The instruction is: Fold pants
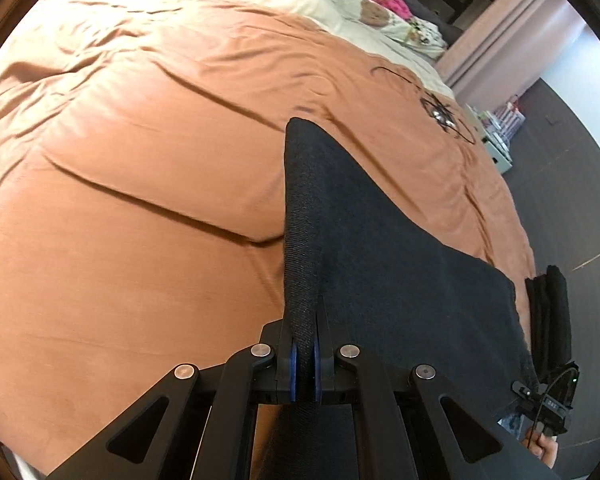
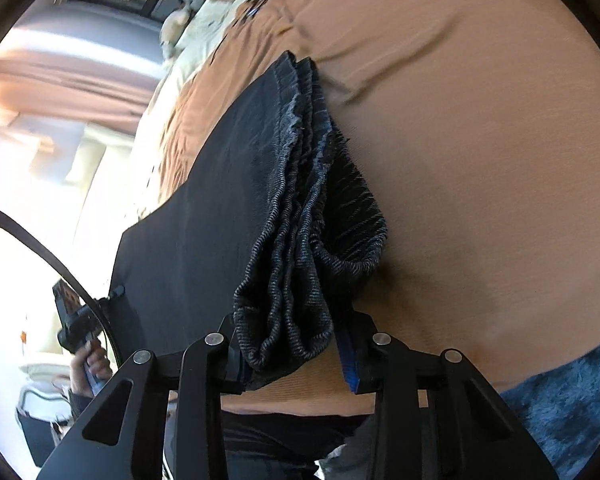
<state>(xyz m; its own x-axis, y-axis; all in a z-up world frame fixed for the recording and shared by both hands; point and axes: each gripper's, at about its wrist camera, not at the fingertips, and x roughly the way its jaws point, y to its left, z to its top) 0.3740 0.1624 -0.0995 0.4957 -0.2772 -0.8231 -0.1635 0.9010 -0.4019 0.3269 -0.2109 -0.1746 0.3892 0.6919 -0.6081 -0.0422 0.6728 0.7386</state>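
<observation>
The pants are dark denim, held up over an orange-brown bedspread. My left gripper is shut on a folded edge of the pants, and the cloth stretches away to the right. My right gripper holds the bunched hem layers of the pants between its jaws, which stand fairly wide around the thick stack. The other gripper shows at the left of the right wrist view, and at the far right of the left wrist view.
The bedspread covers a wide bed. Cream bedding with soft toys and pink cloth lies at the far end. A dark floor and a pink curtain are to the right. A blue fuzzy fabric is at lower right.
</observation>
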